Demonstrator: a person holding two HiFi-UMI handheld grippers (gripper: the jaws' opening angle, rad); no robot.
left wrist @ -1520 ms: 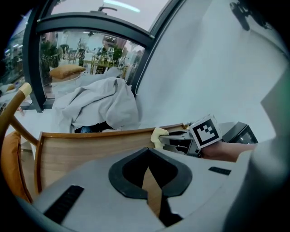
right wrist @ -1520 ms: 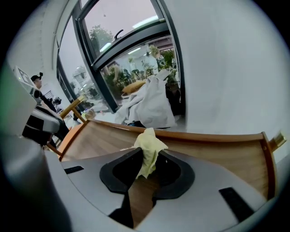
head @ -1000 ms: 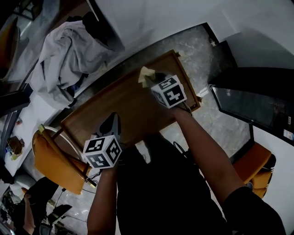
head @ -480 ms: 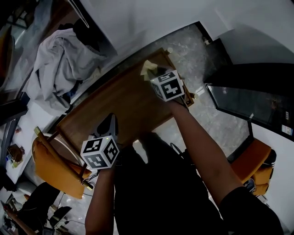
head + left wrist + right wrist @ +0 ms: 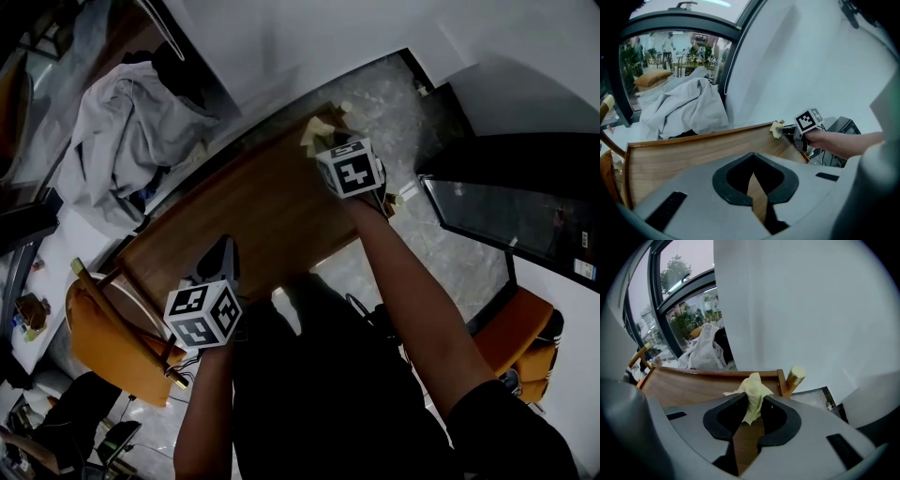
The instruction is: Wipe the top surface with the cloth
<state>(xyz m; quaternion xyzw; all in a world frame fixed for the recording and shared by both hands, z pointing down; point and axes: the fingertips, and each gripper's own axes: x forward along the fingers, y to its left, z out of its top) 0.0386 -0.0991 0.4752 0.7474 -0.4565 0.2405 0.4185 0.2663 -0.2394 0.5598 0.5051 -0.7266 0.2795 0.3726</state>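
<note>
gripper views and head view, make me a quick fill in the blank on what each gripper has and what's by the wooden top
1. The right gripper has its fingers shut on a pale yellow ____.
2. The left gripper, over the wooden top, holds ____.
3. The chair at the wooden top's left end is ____ in colour.

Missing words: cloth; nothing; orange
</note>
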